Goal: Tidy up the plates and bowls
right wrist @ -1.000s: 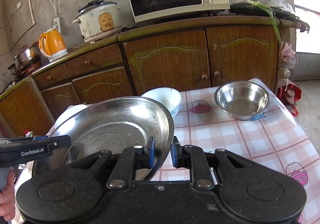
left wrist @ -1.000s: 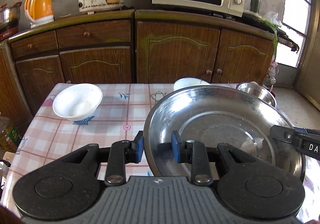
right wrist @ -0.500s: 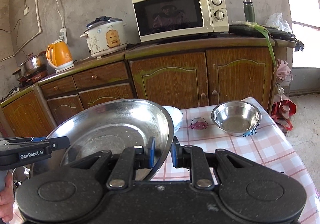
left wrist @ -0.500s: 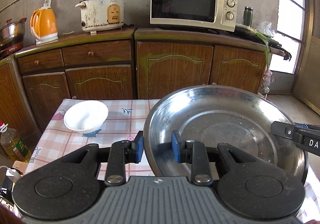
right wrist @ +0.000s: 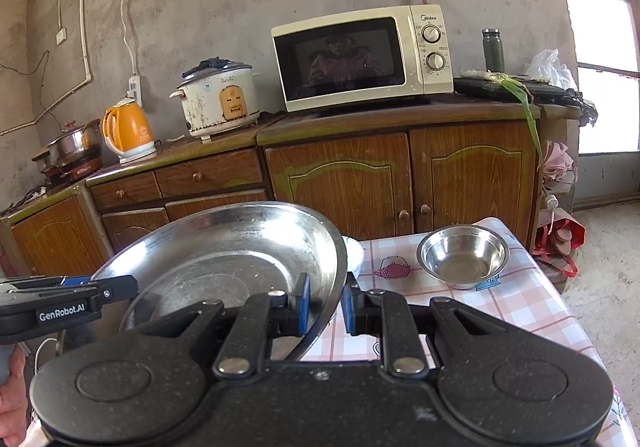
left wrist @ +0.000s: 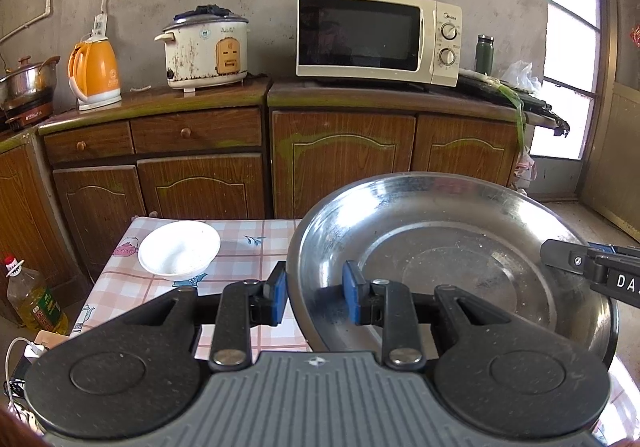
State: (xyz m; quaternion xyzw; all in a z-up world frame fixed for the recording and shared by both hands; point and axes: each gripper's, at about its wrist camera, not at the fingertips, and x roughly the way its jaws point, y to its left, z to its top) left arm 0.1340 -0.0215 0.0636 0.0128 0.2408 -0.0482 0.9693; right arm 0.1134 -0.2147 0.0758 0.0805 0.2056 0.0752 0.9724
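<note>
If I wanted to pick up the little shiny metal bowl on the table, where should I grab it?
Grab the small steel bowl by its thin rim, coming from above. It sits upright and open, its sides are round and slippery, so one finger inside and one outside the near edge should hold best.

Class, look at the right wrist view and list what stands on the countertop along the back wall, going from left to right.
Steel pot → orange kettle → rice cooker → microwave → green flask → plastic bag
</note>
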